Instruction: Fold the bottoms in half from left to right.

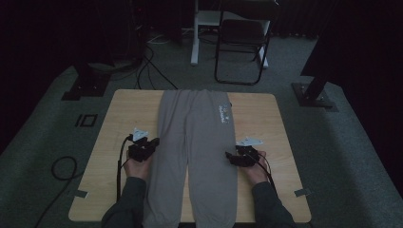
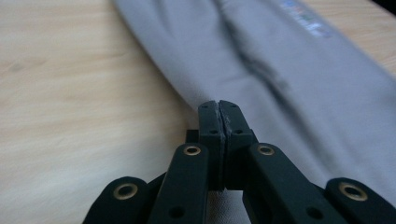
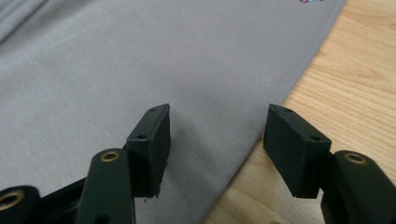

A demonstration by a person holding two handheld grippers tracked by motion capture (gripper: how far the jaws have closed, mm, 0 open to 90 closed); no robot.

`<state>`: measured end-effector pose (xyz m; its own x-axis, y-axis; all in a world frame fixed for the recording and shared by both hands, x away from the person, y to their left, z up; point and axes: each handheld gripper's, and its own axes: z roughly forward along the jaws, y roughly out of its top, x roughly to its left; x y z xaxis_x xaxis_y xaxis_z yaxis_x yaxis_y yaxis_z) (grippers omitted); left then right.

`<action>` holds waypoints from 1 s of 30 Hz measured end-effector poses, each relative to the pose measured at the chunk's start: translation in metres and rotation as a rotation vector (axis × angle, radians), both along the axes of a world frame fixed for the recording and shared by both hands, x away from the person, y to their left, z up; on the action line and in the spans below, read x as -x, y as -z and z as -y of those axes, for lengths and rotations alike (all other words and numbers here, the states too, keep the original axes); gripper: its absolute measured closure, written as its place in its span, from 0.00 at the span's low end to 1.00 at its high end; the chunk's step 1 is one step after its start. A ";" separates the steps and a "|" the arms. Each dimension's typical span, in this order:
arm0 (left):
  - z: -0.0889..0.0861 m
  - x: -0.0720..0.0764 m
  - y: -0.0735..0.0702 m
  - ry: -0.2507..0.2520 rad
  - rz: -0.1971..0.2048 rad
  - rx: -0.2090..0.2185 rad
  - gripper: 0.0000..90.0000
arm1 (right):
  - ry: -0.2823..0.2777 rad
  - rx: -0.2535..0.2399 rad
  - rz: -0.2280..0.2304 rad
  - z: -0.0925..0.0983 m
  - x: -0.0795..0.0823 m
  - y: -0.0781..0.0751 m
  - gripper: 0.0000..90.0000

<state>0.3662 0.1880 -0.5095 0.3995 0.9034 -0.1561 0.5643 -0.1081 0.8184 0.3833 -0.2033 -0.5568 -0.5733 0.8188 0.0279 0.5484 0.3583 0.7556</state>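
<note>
Lying flat down the middle of a light wood table [image 1: 266, 123]: grey sweatpants [image 1: 197, 142], waistband at 12 o'clock, legs running to 6 and hanging past the near edge; room dim, grey carpet [image 1: 351, 156]; black folding chair [image 1: 242, 42] at 12 past the table, white desk leg [image 1: 195, 38] beside it, dark stand base [image 1: 313, 95] at 2, another at 10; loose cables on the floor at 8 and 11.

Left gripper [image 1: 142, 148] at 9 of the pants, on the left leg's outer edge; right gripper [image 1: 243, 156] at 3, on the right leg's outer edge; a hand behind each, sleeves entering from 6.

Left gripper view: jaws clenched together, tips right at the pants' edge where it meets wood; can't tell if any cloth is pinched; printed logo [image 2: 306, 21] blurred at 1 o'clock.

Right gripper view: jaws spread wide, released, holding nothing; they straddle the pants' hem, one jaw over cloth, the other over bare wood; high view too dark and small to show either jaw gap.
</note>
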 end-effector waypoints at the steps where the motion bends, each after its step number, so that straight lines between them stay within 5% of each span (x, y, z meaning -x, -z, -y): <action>1: 0.005 -0.001 -0.003 0.016 0.007 -0.002 0.99 | 0.001 -0.012 -0.004 0.001 0.000 0.000 0.46; 11: 0.053 -0.015 -0.022 0.127 0.043 -0.026 0.99 | -0.007 0.022 -0.001 0.003 0.001 -0.001 0.45; 21: 0.088 -0.022 -0.023 0.197 0.045 -0.061 0.99 | 0.094 0.021 0.011 0.037 -0.001 -0.006 0.47; 24: 0.103 -0.025 -0.025 0.224 0.044 -0.058 0.99 | 0.127 0.073 0.012 0.042 -0.002 -0.003 0.48; 30: 0.137 -0.026 -0.046 0.291 0.074 -0.022 0.99 | 0.133 0.051 0.008 0.044 -0.003 -0.002 0.48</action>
